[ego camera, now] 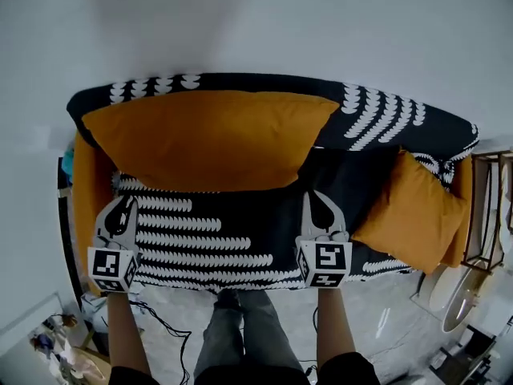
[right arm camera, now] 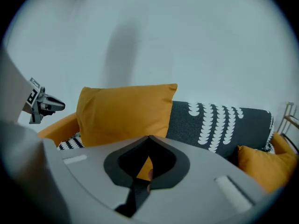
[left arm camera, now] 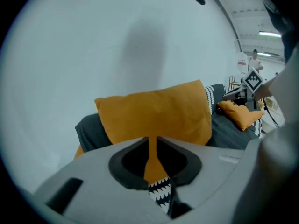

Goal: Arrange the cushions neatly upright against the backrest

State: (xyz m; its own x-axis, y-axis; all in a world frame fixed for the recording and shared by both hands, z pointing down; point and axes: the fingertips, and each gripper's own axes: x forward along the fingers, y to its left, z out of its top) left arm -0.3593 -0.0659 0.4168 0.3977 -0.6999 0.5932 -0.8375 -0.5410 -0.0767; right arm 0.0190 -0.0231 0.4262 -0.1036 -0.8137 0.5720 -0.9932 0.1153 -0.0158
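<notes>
Filling most of the head view, a black sofa point(ego camera: 264, 239) with white crescent print and orange armrests stands against a pale wall. A large orange cushion point(ego camera: 208, 139) stands upright on the left and middle of the seat, leaning on the backrest point(ego camera: 385, 119). A smaller orange cushion point(ego camera: 413, 211) sits tilted at the seat's right end, beside the right armrest, well apart from the large one. The left gripper point(ego camera: 127, 203) is over the seat's front left, jaws almost together with only a thin slit between them, holding nothing. The right gripper point(ego camera: 321, 203) is near the large cushion's lower right corner, jaws fully closed and empty.
</notes>
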